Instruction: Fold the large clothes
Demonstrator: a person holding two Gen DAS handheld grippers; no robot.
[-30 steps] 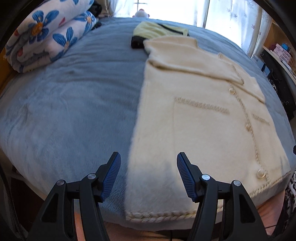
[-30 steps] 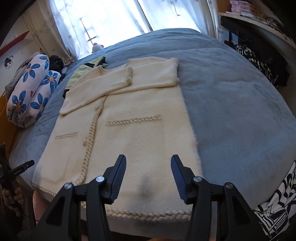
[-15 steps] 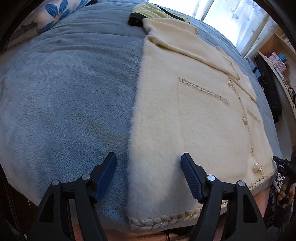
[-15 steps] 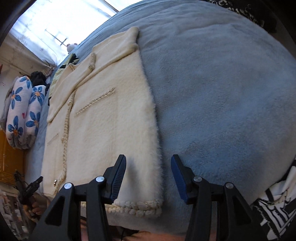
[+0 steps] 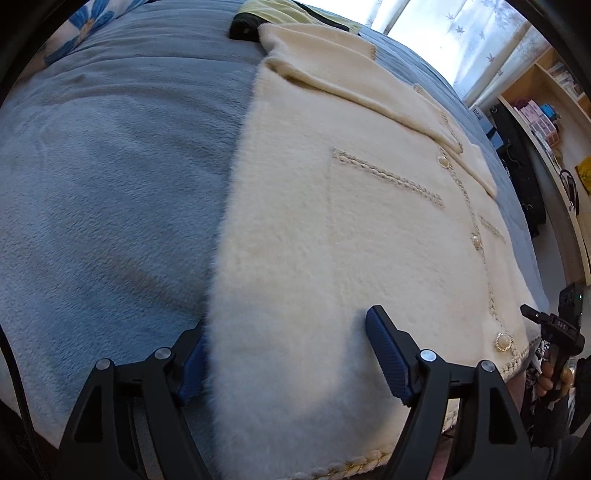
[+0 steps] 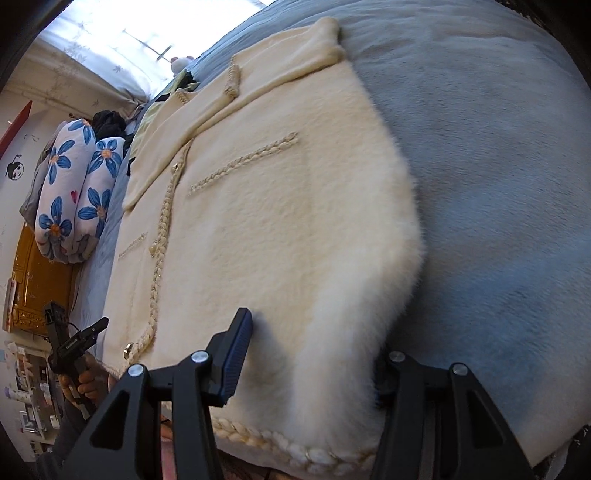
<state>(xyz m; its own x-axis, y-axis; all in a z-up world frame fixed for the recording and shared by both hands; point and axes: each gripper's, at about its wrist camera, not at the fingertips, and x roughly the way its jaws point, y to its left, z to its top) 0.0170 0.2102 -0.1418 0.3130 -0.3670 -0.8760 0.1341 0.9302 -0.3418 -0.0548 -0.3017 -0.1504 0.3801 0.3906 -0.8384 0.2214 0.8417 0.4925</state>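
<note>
We hold the left gripper (image 5: 291, 358) low at the near hem of the cream cardigan (image 5: 354, 236), jaws spread wide. Its left blue pad sits against the cardigan's left side edge, half hidden by the fluffy pile; the other pad rests on top of the fabric. The jaws straddle that edge, not pinched yet.

Our right gripper (image 6: 314, 354) mirrors this at the cardigan's (image 6: 280, 221) right side edge, also spread wide: one pad on the fabric, the other finger outside the edge, its pad buried behind the fluff.

The cardigan lies flat, front up, buttoned, on the bed's grey-blue blanket (image 5: 110, 177), braided hem at the near bed edge. Both sleeves are folded across the chest further up. Two braid-trimmed pockets flank the button line.

Beyond the collar lies a yellow-green garment (image 5: 284, 9) with a black part. A blue-flowered rolled quilt (image 6: 74, 192) sits at the far left of the bed. Curtained window (image 6: 110, 40) behind.
</note>
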